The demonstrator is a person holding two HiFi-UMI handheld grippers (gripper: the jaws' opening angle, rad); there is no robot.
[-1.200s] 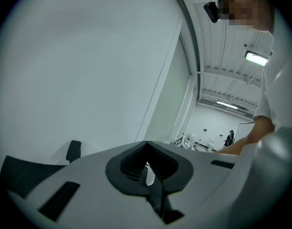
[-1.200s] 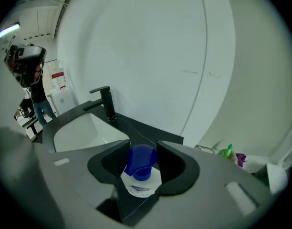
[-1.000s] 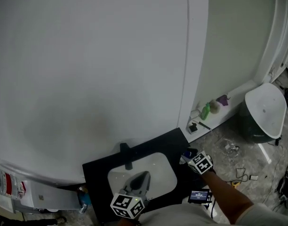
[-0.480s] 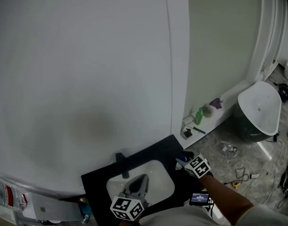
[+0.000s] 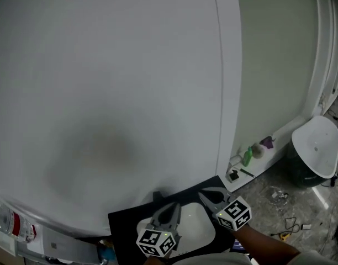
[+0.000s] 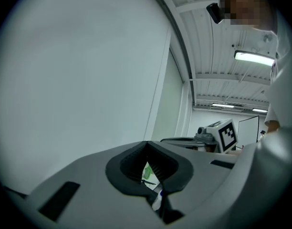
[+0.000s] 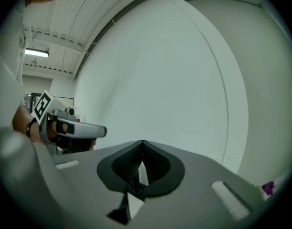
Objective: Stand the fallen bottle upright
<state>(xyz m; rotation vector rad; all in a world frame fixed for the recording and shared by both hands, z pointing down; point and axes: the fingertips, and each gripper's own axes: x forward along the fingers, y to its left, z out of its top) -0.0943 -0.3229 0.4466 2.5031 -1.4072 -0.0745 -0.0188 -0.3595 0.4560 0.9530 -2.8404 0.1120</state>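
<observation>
Black counter [image 5: 122,225] is sitting low while left hand-held gripper [image 6: 146,144] and right hand-held gripper [image 7: 142,143] are pointing away, shut, empty, probably risking blind bumps.

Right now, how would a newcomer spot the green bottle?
Find the tall white wall panel; at its right foot a low white ledge runs along the floor. The green bottle stands there, upright, the only green thing, between a black item and a pale round one.
</observation>
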